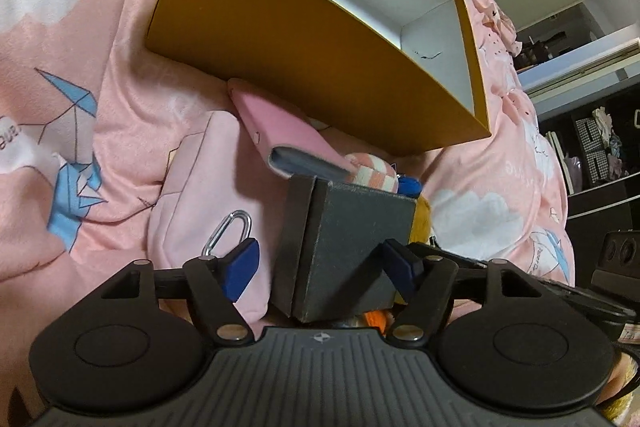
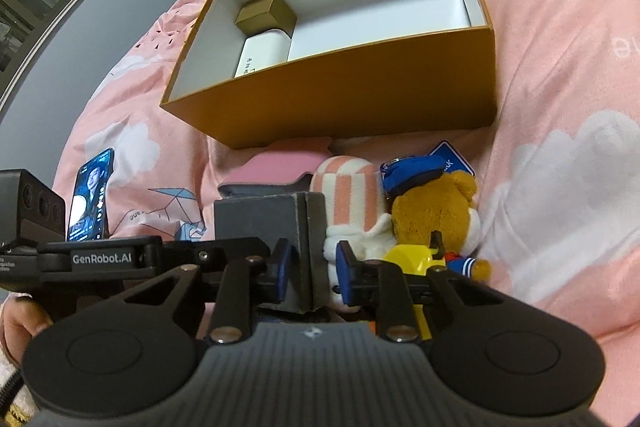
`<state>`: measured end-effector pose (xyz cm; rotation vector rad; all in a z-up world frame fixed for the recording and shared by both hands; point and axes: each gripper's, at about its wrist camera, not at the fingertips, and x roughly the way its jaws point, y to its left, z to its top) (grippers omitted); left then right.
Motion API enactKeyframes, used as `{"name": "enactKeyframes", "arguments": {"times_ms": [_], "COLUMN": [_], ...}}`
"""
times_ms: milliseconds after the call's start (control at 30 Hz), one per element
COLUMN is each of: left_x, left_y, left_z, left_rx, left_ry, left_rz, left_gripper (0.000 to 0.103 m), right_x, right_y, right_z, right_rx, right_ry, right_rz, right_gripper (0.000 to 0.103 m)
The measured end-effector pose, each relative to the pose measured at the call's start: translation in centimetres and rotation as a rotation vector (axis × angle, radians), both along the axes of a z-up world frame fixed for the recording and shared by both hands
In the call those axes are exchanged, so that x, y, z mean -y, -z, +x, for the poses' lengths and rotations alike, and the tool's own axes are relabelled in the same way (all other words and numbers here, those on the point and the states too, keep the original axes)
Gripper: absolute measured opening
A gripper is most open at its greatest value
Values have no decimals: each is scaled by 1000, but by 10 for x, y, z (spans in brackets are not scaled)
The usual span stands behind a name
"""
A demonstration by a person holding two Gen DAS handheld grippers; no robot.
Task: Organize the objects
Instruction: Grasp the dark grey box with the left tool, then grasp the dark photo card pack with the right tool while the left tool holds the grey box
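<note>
A dark grey box (image 1: pixel 352 243) lies on the pink bedspread in front of an open orange box (image 1: pixel 304 59). My left gripper (image 1: pixel 320 263) is open, its blue pads either side of the grey box; a small gap shows at the left pad. In the right wrist view my right gripper (image 2: pixel 310 271) straddles one end of the grey box (image 2: pixel 276 223), left pad on it, right pad slightly off. The orange box (image 2: pixel 340 95) holds a gold box (image 2: pixel 266 13) and a white box (image 2: pixel 262 57). A pink case (image 1: pixel 280 131), a striped plush (image 2: pixel 348 199) and a teddy bear (image 2: pixel 432 215) lie behind.
A silver carabiner (image 1: pixel 228 231) lies beside the left pad. A phone with a lit screen (image 2: pixel 90 199) stands at the left of the right wrist view. A yellow toy (image 2: pixel 412 259) sits under the bear. Shelves (image 1: pixel 592 147) stand beyond the bed.
</note>
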<state>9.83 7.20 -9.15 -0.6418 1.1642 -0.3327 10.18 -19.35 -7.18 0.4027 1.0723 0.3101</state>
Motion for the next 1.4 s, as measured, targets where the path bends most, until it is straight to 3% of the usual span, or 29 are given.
{"name": "enactKeyframes", "arguments": {"times_ms": [200, 267, 467, 667, 1000, 1233, 1400], "left_x": [3, 3, 4, 6, -6, -22, -30], "left_y": [0, -3, -15, -37, -72, -77, -70], "left_z": [1, -1, -9, -19, -41, -49, -53], "left_rx": [17, 32, 70, 129, 179, 179, 172], "left_ry": [7, 5, -4, 1, 32, 3, -19], "left_rz": [-7, -13, 22, 105, 268, 339, 321], "left_gripper": [78, 67, 53, 45, 42, 42, 42], "right_x": [-1, -1, -2, -8, -28, -57, -86], "right_y": [0, 0, -4, -8, -14, -15, -6], "right_z": [0, 0, -1, -3, -3, -1, 1], "right_rx": [3, 3, 16, 34, 2, -52, -109], "right_ry": [2, 2, 14, -10, -39, -140, -251], "right_rz": [-4, -7, -44, -72, -116, -137, -224], "right_gripper": [26, 26, 26, 26, 27, 46, 60]}}
